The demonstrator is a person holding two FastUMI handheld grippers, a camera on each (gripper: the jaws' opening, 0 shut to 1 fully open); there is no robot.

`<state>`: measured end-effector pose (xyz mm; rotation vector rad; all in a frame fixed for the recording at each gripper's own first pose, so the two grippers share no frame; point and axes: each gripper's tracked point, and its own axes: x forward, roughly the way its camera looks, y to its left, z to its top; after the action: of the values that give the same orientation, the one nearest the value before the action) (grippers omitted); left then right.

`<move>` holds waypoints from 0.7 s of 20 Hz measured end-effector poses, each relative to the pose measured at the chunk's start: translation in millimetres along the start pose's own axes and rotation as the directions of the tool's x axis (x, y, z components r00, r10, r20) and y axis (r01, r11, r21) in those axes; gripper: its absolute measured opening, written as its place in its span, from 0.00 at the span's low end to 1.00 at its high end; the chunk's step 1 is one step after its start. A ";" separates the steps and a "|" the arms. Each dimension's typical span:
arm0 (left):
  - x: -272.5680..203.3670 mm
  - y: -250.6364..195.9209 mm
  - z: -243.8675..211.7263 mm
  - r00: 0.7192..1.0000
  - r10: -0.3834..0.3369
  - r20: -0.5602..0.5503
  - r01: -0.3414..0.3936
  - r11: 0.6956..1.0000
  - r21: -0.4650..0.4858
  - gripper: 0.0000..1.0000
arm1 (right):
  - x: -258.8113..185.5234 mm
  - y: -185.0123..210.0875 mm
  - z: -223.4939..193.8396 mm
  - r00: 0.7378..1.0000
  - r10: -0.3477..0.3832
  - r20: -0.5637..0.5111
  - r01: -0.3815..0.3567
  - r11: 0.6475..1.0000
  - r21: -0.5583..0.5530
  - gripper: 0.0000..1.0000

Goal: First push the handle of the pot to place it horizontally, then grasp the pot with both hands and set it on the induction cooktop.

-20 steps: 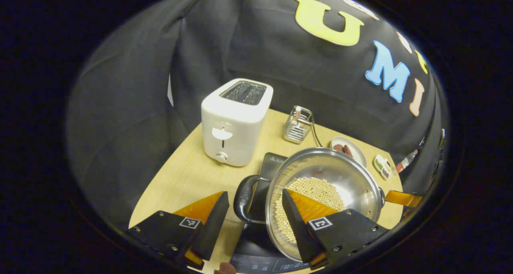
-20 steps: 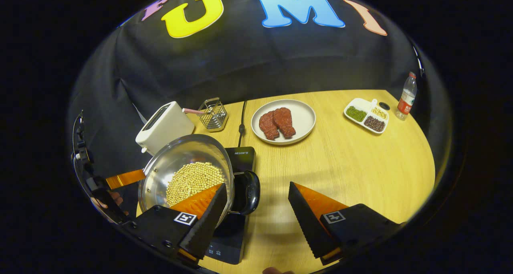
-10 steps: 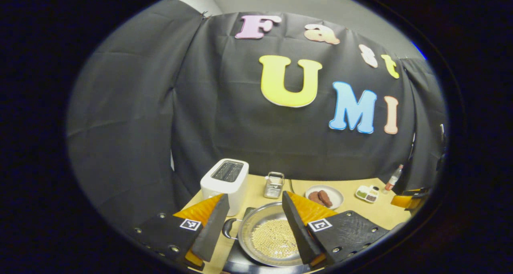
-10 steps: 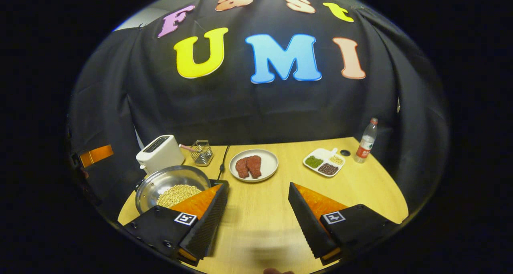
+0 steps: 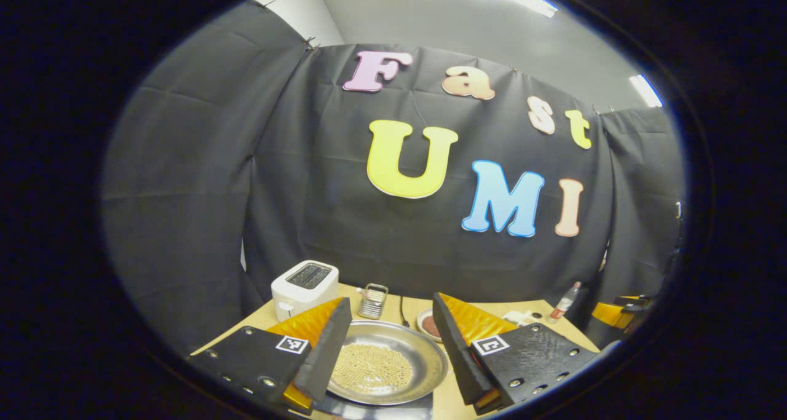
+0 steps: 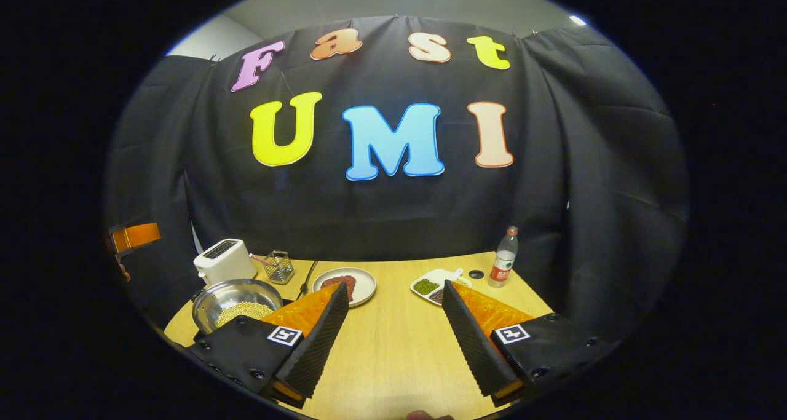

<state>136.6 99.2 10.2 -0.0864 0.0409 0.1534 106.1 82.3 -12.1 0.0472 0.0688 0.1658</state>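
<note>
A steel pot (image 5: 424, 358) holding pale beans stands on the dark induction cooktop (image 5: 375, 411), low in the left gripper view. My left gripper (image 5: 390, 299) is open, held above and behind the pot, touching nothing. The right gripper view has the same pot (image 6: 237, 302) at the table's left end. My right gripper (image 6: 395, 285) is open over bare tabletop, well to the right of the pot. The left gripper (image 6: 132, 237) also appears far off at that view's left edge.
Behind the pot stand a white toaster (image 6: 221, 260) and a wire basket (image 6: 280, 267). A plate of meat (image 6: 363, 288), a divided tray (image 6: 430, 283) and a bottle (image 6: 504, 265) sit along the back of the wooden table (image 6: 393, 352).
Both grippers have drawn back and risen away from the pot, which stays on the cooktop. Each view now tilts up toward the wall, and both stay open.
</note>
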 end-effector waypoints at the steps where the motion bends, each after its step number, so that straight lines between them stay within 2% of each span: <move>1: -9.2 -12.2 3.0 1.000 0.003 0.016 -0.003 1.000 -0.004 0.81 | -9.5 -12.6 2.8 1.000 -0.005 0.012 0.005 1.000 -0.005 0.98; 4: -32.5 -50.1 0.2 0.999 0.004 0.036 -0.005 1.000 0.027 0.77 | -35.1 -49.3 10.6 0.999 -0.027 0.041 0.027 1.000 -0.012 0.98; 5: -40.5 -64.3 -1.9 0.999 -0.003 0.033 0.002 0.999 0.034 0.77 | -46.4 -58.3 -1.0 0.998 -0.033 0.051 0.033 0.999 -0.011 0.98; 8: -66.7 -105.0 -5.8 0.999 -0.019 0.043 0.018 1.000 0.021 0.84 | -68.4 -84.2 2.2 0.996 -0.040 0.078 0.041 0.999 -0.013 0.98; 10: -84.8 -125.7 -5.9 0.998 -0.026 0.062 0.024 0.999 0.032 0.78 | -83.2 -96.8 4.3 0.995 -0.037 0.096 0.039 0.999 -0.015 0.98; 11: -94.5 -133.8 -3.6 0.996 -0.024 0.081 0.020 0.999 0.043 0.81 | -90.5 -103.9 6.6 0.993 -0.033 0.114 0.035 0.999 -0.017 0.98; 12: -102.6 -142.6 -0.1 0.995 -0.024 0.097 0.019 0.999 0.048 0.77 | -98.1 -109.3 7.4 0.991 -0.032 0.127 0.034 0.999 -0.018 0.98; 13: -115.0 -152.8 0.7 0.993 -0.021 0.114 0.016 0.999 0.049 0.81 | -104.5 -115.2 7.6 0.989 -0.029 0.143 0.033 0.999 -0.023 0.98; 14: -125.9 -159.5 2.3 0.992 -0.012 0.130 0.006 0.999 0.048 0.77 | -111.5 -122.1 7.5 0.988 -0.034 0.150 0.039 0.999 -0.028 0.98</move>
<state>37.0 -76.6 31.6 -0.0290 -0.0856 0.1486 16.9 -56.9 -3.8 0.0273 -0.0831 0.1263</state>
